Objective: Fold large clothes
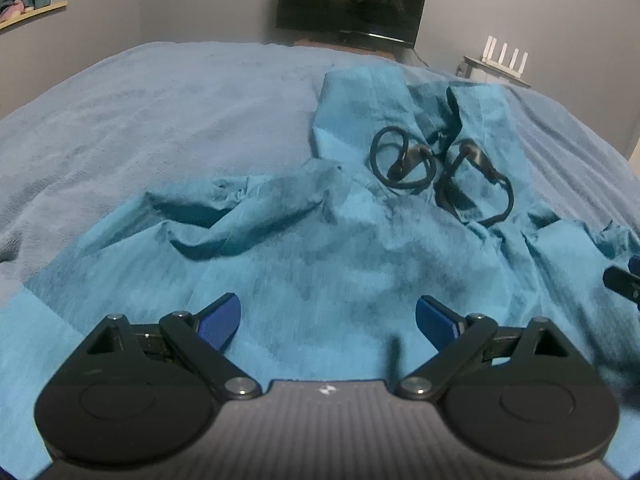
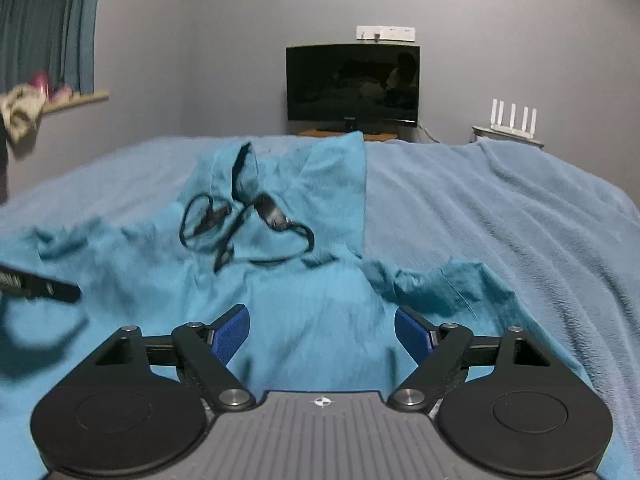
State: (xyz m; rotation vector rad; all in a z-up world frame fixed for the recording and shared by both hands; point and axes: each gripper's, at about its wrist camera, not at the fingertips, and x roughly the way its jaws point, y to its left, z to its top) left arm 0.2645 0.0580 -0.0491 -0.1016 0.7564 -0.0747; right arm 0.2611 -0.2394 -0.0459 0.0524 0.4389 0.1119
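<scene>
Your crumpled turquoise hooded garment [image 1: 320, 248] lies on the pale blue blanket [image 1: 140, 112], long axis running hood-first toward the dark monitor [image 2: 352, 84]. Left gripper [image 1: 328, 322] and right gripper [image 2: 322, 330] both gape, empty. Only the right view shows the curtain [image 2: 48, 28].

From my left gripper [image 1: 328, 322] the garment [image 1: 320, 264] lies spread on the bed [image 1: 160, 100], running from under my jaws toward twelve o'clock. Its cords [image 1: 436, 168] lie looped on top at about one o'clock, a sleeve [image 1: 208, 216] reaches to ten. My right gripper [image 2: 322, 330] sits over the same garment (the other gripper's finger pokes in at nine), with bare blanket at two o'clock. Behind the bed stands a television [image 2: 352, 84] at twelve, a router [image 2: 514, 118] to its right, a windowsill [image 2: 76, 100] at ten.
</scene>
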